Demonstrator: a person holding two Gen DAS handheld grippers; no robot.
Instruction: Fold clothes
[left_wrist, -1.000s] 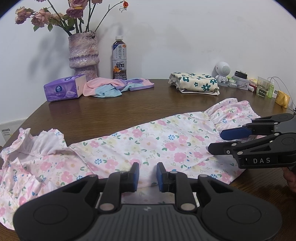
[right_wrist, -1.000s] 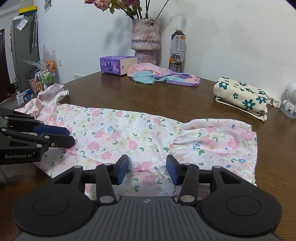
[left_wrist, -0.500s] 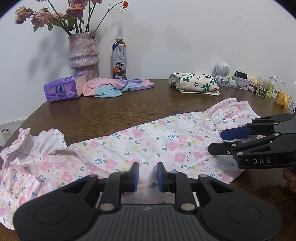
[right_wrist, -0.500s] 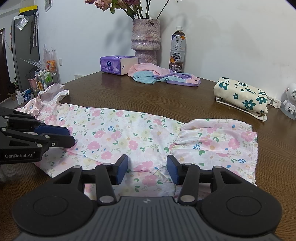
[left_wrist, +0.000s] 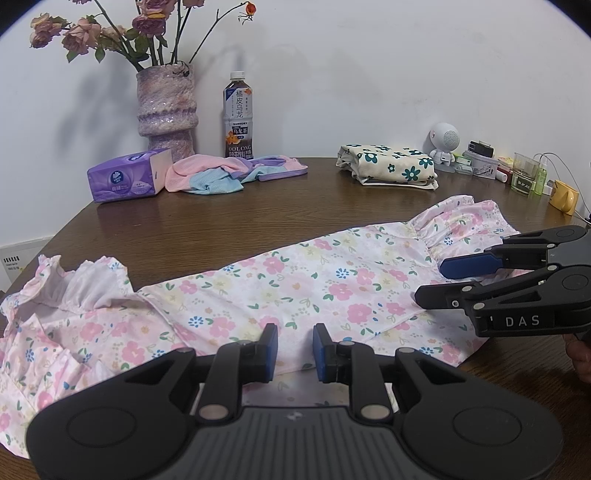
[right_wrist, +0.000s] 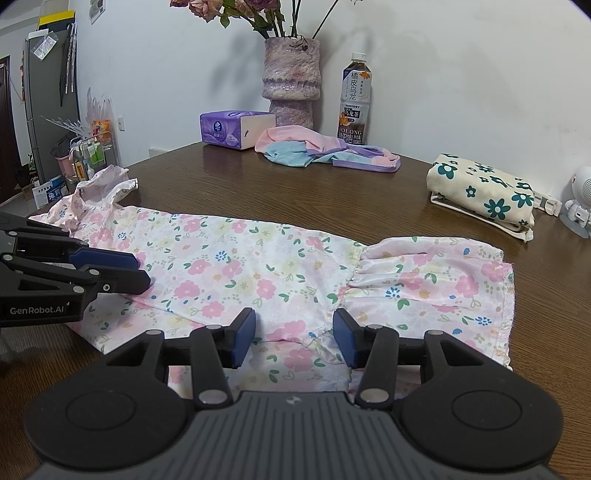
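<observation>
Brown table (left_wrist: 221, 229) under flat pink floral dress (left_wrist: 295, 280), ruffled ends; both grippers' jaws parted, empty.

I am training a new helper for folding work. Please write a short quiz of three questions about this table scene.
1. True or false: the floral dress lies spread on the table.
2. Which gripper has the wider gap: left gripper or right gripper?
3. What stands between the vase and the folded cloth: A a bottle, B a lamp?

Key: 1 true; 2 right; 3 A.
</observation>
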